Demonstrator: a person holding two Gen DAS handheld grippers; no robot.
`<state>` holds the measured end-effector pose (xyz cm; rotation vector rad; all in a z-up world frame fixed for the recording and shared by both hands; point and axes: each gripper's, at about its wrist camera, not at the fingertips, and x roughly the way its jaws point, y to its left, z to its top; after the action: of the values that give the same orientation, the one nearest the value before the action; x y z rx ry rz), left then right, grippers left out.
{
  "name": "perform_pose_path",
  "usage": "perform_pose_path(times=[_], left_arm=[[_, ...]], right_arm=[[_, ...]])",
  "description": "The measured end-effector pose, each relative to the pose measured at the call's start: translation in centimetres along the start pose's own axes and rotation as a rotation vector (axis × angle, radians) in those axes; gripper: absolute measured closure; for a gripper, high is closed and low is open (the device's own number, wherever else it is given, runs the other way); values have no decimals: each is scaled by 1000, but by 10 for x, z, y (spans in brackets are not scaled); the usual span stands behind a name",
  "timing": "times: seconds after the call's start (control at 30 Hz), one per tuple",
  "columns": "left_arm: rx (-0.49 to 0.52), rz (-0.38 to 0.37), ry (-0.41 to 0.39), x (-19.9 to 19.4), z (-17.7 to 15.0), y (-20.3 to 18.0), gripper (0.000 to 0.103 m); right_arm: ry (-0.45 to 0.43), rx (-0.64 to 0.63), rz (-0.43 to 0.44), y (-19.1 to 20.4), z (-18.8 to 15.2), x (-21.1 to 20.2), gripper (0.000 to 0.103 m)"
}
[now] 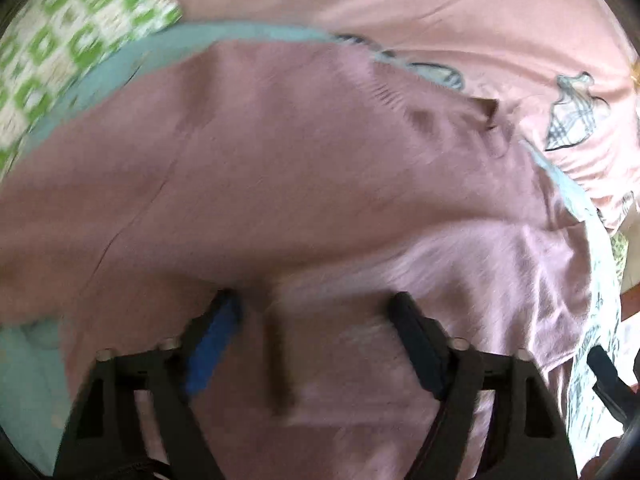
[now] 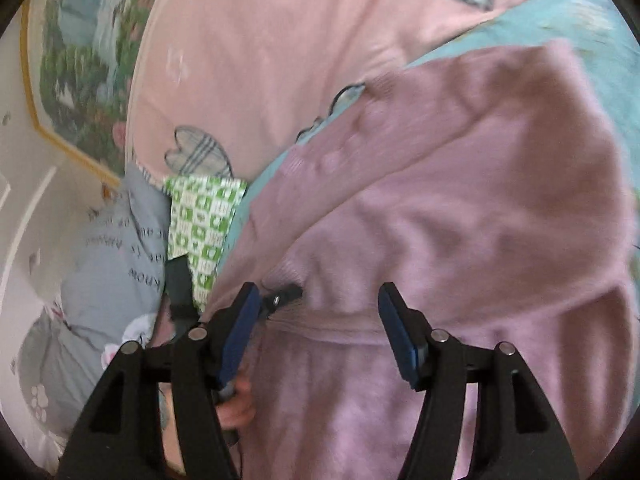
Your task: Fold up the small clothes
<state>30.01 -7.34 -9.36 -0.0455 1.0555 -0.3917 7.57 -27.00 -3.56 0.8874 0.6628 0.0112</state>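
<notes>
Pink bedding (image 1: 460,8) with heart patches carries your mauve garment (image 1: 280,152), spread over a teal cloth (image 2: 560,12). Both hand-held grippers, left (image 1: 316,312) and right (image 2: 316,300), hover open above it, gripping nothing, probably poised for the next fold; checked fabric (image 1: 80,32) lies at ten o'clock.

Two wrist cameras look steeply down, each close over the mauve knit garment (image 1: 280,160) spread on a bed. The left wrist view frames it past the left gripper (image 1: 316,304); the right wrist view past the right gripper (image 2: 318,292). Both share the garment, the green-checked cloth (image 1: 80,40) beside it and the pink bedspread (image 2: 260,40) beyond.
</notes>
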Motion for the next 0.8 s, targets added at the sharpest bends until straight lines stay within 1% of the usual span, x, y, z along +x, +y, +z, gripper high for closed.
perform_pose_path(times=[0.03,0.07,0.1,0.17,0.2,0.27,0.3,0.37,0.4,0.43,0.47,0.5,0.53,0.57,0.6,0.63,0.67,0.7,0.73,0.8], left_arm=[[7,-3,-7,-1,1,-4,67],[7,-27,-13,-5,2,-7,98],[-7,-39,-31,-12,2,-7,96],[-32,-24,-104,-33,2,3,97],[-58,-8,-153,-46,1,15,100],[-114,55,-196,-57,-2,43,103],[-133,72,-185,-55,-3,57,103],[-167,60,-123,-45,-7,74,103],[-168,35,-102,-42,-9,75,103],[-162,5,-84,-42,-11,75,103],[-151,-27,-66,-41,-13,71,95],[-133,-49,-46,-40,-14,64,77],[-114,-52,-27,-37,-14,58,63],[-103,-51,-16,-34,-15,55,32],[-90,-44,-10,-30,-16,48,27],[-79,-50,-2,-26,-16,42,30],[-72,-58,11,-22,-15,37,35],[-64,-72,26,-16,-14,30,47],[-51,-74,33,-12,-12,23,56],[-1,-74,28,-6,-10,7,98]], right_arm=[[-15,10,-6,-6,0,-10,40],[-26,15,-12,-8,-1,-16,40],[-43,24,-21,-14,-1,-24,40],[-68,30,-38,-22,2,-36,40],[-86,25,-55,-27,6,-42,40],[-132,17,-109,-39,16,-58,40],[-148,17,-128,-43,20,-62,40],[-176,20,-187,-54,30,-66,40],[-178,17,-240,-62,37,-64,40],[-175,19,-276,-67,44,-61,39],[-168,38,-305,-74,53,-57,39],[-168,52,-294,-77,56,-56,39],[-173,70,-273,-80,60,-56,39],[-179,76,-265,-81,61,-58,39],[-187,68,-262,-79,62,-59,38],[-190,55,-260,-77,62,-59,37],[-188,47,-256,-76,61,-59,37],[-182,39,-248,-75,59,-59,37],[-178,35,-245,-74,57,-58,37],[-169,37,-248,-76,54,-55,37]])
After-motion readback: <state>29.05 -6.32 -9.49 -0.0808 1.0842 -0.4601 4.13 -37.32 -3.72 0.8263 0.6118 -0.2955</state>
